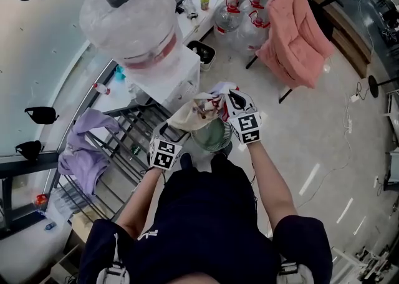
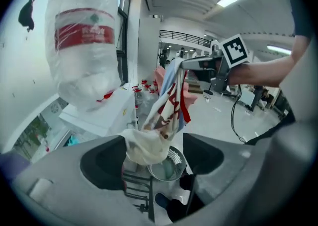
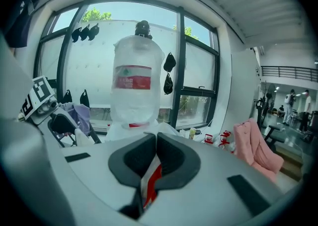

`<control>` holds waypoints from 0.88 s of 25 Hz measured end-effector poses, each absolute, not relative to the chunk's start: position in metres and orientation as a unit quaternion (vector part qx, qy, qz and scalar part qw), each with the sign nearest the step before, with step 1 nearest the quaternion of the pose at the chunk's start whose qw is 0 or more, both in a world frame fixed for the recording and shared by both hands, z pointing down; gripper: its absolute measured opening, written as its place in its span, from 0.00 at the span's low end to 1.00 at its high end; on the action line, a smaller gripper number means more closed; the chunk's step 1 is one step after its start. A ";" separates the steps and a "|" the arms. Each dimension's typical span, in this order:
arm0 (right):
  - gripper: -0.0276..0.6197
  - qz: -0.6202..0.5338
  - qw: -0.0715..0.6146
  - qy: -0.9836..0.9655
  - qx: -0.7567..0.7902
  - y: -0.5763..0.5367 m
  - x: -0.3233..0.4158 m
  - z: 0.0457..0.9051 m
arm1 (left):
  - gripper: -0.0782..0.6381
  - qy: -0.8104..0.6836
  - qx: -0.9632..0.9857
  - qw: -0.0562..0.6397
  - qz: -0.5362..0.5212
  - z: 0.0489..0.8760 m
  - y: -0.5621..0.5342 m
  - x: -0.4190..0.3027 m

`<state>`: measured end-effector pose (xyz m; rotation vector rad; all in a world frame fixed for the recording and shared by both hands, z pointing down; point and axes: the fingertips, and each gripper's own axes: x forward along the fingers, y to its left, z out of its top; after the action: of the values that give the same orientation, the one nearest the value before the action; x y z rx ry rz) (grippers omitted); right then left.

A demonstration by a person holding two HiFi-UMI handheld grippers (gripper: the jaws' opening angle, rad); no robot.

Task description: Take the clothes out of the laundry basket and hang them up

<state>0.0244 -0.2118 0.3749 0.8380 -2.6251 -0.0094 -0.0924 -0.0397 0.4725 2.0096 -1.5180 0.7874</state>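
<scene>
Holding the cloth: the right gripper (image 3: 156,143) has its jaws pressed together on a fold of the patterned garment (image 3: 149,185), with red and white fabric showing in the slit between the pads.
Right gripper, head view: it is raised in front of the person's body, above the laundry basket (image 1: 215,146), and the garment's top edge is bunched at its tips.
Left gripper: the left gripper (image 2: 153,143) has its jaws spread wide and clamps nothing.
Between the left jaws: the garment's cream lower end hangs in the gap, nearer the pad at that view's left. Whether it brushes that pad cannot be told.
Garment: cream with red and blue print, it drapes from the right gripper down toward the left one, in the air and clear of the basket.
Laundry basket: round, with a slatted wall, it stands on the floor just ahead of the person's dark shoes (image 1: 186,161). No other clothes show inside it.
Drying rack: the dark metal drying rack (image 1: 134,133) stands to the person's left, and a lavender garment (image 1: 84,151) is draped over its far bars.
Beyond: a white water dispenser (image 1: 177,77) carrying a large clear bottle (image 1: 128,17) stands by the window.
Further off: a pink garment (image 1: 293,33) hangs over a stand, with red-capped bottles (image 1: 234,14) on the floor near it.
</scene>
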 end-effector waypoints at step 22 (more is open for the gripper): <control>0.05 -0.098 0.204 -0.939 0.260 -0.193 0.023 0.334 | 0.59 -0.491 0.846 0.138 0.156 0.369 -0.129 -0.028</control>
<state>0.0232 -0.1930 0.3338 0.7252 -2.6179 -0.2732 -0.0277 -0.1295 0.3694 2.4475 -1.4195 0.4505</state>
